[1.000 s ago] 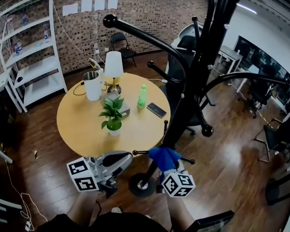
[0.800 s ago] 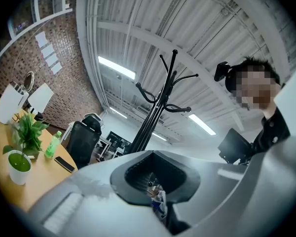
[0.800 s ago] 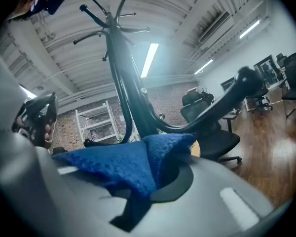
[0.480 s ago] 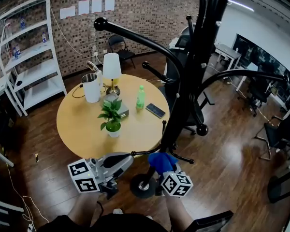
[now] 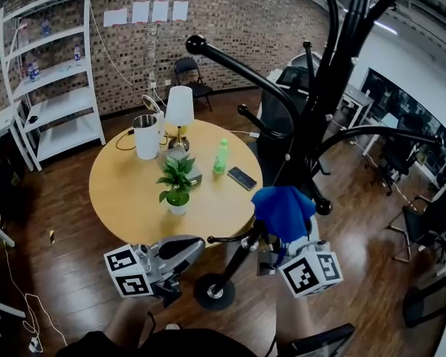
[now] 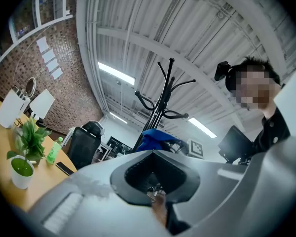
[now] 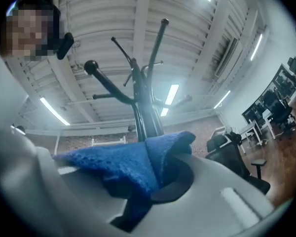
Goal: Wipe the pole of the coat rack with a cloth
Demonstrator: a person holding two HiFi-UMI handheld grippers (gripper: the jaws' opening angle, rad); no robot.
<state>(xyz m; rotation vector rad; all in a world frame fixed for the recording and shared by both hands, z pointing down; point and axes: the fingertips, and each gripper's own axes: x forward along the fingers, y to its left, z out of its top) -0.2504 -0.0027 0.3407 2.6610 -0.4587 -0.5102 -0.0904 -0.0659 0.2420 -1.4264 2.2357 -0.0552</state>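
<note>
The black coat rack pole (image 5: 297, 151) rises slanting from its round base (image 5: 210, 291) near my feet. My right gripper (image 5: 277, 235) is shut on a blue cloth (image 5: 284, 210) that lies against the pole just above a low peg. In the right gripper view the cloth (image 7: 123, 167) drapes over the jaws, with the pole (image 7: 143, 117) right behind it. My left gripper (image 5: 192, 245) hangs low to the left of the base, apart from the pole. Its jaws are shut with nothing in them. The left gripper view shows the rack (image 6: 158, 110) and the cloth (image 6: 155, 138) beyond its jaws.
A round wooden table (image 5: 126, 199) stands left of the rack with a potted plant (image 5: 177, 188), lamp (image 5: 180, 106), white kettle (image 5: 146, 136), green bottle (image 5: 221, 157) and phone (image 5: 242, 178). White shelving (image 5: 52, 73) lines the brick wall. Office chairs (image 5: 424, 214) stand at right.
My right gripper has slid the blue cloth up the pole, from near the lowest pegs to higher and further right. The left gripper has stayed put.
</note>
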